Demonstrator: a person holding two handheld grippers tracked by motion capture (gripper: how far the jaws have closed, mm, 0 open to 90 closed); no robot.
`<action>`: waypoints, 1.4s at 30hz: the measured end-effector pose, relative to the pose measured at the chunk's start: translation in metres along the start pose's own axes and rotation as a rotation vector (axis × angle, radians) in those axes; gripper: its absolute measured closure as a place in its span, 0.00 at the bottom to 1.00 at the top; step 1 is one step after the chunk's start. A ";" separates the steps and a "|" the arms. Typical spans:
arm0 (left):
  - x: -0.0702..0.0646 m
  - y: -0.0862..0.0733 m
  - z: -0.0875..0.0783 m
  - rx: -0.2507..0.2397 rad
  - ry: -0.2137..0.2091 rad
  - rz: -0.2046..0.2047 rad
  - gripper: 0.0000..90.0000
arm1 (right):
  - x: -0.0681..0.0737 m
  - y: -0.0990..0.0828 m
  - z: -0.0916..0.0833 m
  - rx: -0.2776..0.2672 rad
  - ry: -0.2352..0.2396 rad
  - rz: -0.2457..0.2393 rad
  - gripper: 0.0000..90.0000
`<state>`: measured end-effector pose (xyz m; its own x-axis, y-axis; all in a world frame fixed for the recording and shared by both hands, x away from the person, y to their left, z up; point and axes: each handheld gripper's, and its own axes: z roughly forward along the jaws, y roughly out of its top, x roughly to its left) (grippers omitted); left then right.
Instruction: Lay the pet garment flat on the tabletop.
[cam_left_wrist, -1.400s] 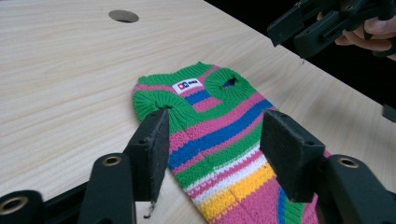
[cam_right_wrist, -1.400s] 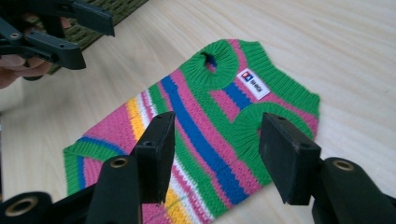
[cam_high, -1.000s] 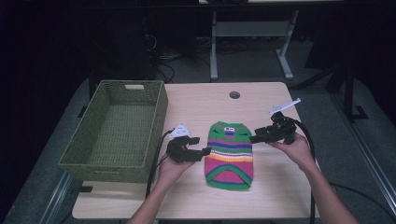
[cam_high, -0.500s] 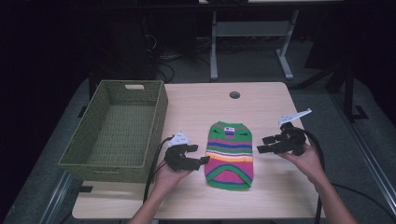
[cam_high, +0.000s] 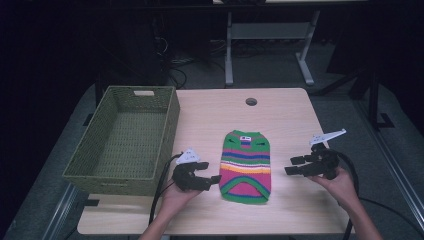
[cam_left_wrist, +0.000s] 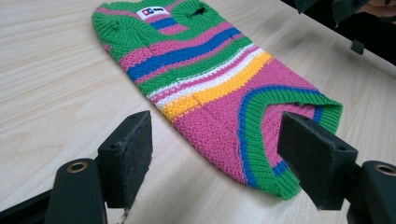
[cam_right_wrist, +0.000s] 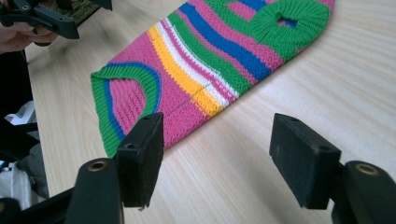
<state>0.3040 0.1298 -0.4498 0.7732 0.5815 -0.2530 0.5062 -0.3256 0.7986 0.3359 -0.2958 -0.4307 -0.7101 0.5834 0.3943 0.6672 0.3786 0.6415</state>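
A small knitted sweater (cam_high: 246, 165) with pink, green, blue, yellow and white stripes lies flat on the wooden table (cam_high: 290, 120), collar away from me. My left gripper (cam_high: 214, 179) stands open just left of the sweater's green hem (cam_left_wrist: 261, 154), its pads (cam_left_wrist: 135, 144) touching nothing. My right gripper (cam_high: 291, 166) hovers to the right of the sweater, a gap of bare table between them. Its jaws have just been opening and hold nothing. In the right gripper view the sweater (cam_right_wrist: 210, 51) lies beyond the open gripper (cam_right_wrist: 217, 140).
A green woven basket (cam_high: 172, 120) stands at the table's left side with nothing in it. A round cable hole (cam_high: 251, 101) sits near the far edge. Cables trail from both grippers over the table's front edge. Dark floor and a desk frame lie beyond.
Both hands have drawn back toward the table's front edge. The right gripper moved away from the sweater's upper right side, rightward; the left slid down to beside the hem.
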 end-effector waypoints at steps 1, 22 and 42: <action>0.000 0.000 0.000 0.000 0.000 0.000 0.28 | 0.000 0.000 0.000 0.000 0.000 0.000 0.39; -0.008 -0.016 -0.014 0.029 0.006 0.001 0.22 | 0.009 -0.040 -0.016 -0.039 -0.017 0.003 0.37; -0.011 -0.032 -0.030 0.018 0.011 0.021 0.22 | 0.026 -0.086 -0.023 -0.129 -0.061 0.015 0.33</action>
<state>0.2684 0.1563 -0.4562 0.7795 0.5825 -0.2302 0.4969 -0.3513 0.7935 0.2549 -0.3299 -0.4605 -0.6829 0.6324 0.3657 0.6402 0.2769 0.7165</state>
